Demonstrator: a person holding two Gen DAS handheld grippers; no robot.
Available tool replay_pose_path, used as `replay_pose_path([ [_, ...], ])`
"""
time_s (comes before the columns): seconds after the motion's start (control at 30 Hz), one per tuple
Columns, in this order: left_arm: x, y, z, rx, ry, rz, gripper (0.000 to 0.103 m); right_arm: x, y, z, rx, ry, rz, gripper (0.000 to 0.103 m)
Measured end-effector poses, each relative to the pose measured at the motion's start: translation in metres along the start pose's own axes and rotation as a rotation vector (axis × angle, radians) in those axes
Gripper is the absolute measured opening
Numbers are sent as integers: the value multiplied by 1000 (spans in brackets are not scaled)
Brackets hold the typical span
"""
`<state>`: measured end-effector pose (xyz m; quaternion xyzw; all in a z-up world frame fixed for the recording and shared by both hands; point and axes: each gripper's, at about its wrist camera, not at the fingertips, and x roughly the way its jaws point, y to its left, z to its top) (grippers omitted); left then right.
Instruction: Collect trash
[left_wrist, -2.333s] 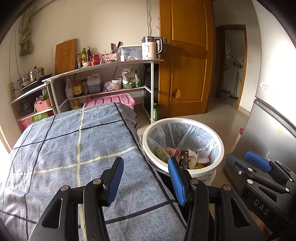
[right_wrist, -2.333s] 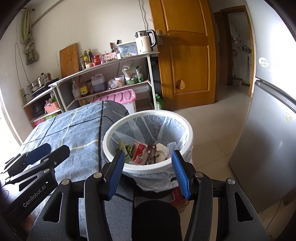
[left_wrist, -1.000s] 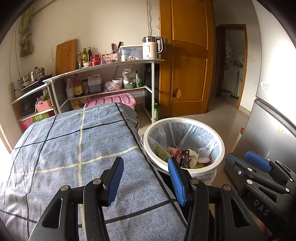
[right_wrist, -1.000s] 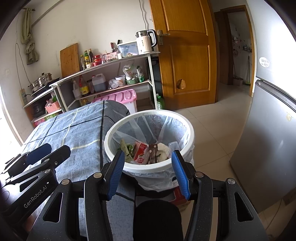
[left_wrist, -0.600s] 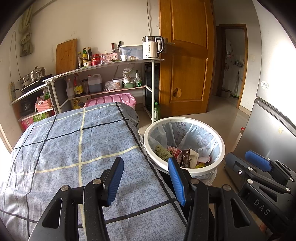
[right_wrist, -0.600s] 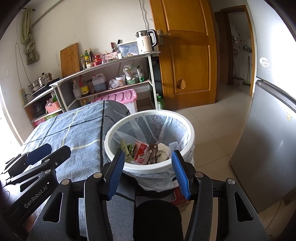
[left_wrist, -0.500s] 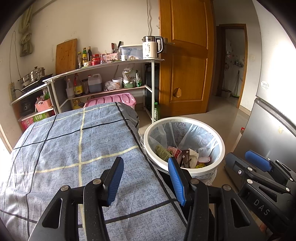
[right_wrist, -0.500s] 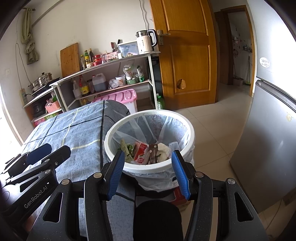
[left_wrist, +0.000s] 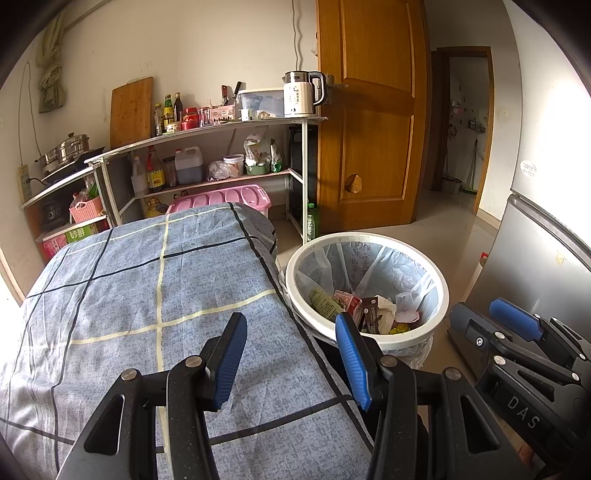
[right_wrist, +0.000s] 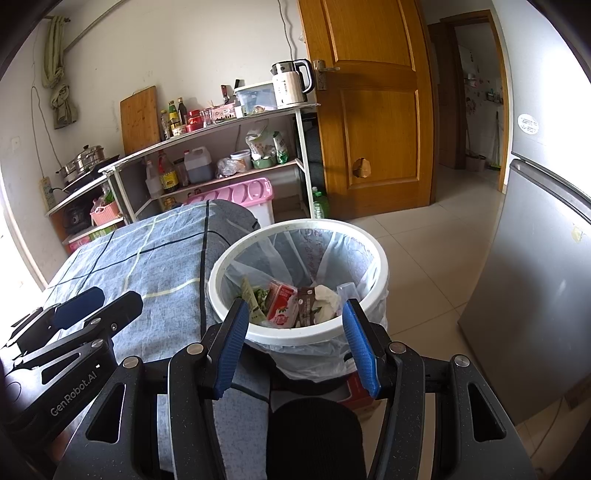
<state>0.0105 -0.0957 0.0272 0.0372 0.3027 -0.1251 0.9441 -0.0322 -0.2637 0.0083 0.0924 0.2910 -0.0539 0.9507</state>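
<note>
A white trash bin with a clear liner stands on the floor beside the table. It holds trash: a red carton, a brown carton, a green wrapper, crumpled paper. My left gripper is open and empty over the table's blue checked cloth, left of the bin. My right gripper is open and empty, just in front of the bin's near rim. Each gripper shows at the edge of the other's view.
A shelf unit with bottles, a kettle and a pink crate stands behind the table. A wooden door is behind the bin. A grey fridge stands at the right. A black chair back is below my right gripper.
</note>
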Motion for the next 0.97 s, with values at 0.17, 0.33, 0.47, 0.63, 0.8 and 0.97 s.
replay_pose_path([
  [0.17, 0, 0, 0, -1, -1, 1, 50, 0, -2, -1, 0, 1, 1, 54],
  [0.33, 0, 0, -1, -1, 1, -1, 50, 0, -1, -1, 0, 2, 0, 54],
  [0.47, 0, 1, 0, 0, 1, -1, 50, 0, -1, -1, -1, 1, -1, 54],
  [0.63, 0, 0, -1, 0, 1, -5, 50, 0, -1, -1, 0, 2, -1, 54],
  [0.8, -1, 0, -2, 3, 0, -9, 50, 0, -1, 0, -1, 1, 0, 54],
  [0.97, -1, -1, -3, 2, 3, -11, 50, 0, -1, 0, -1, 2, 0, 54],
])
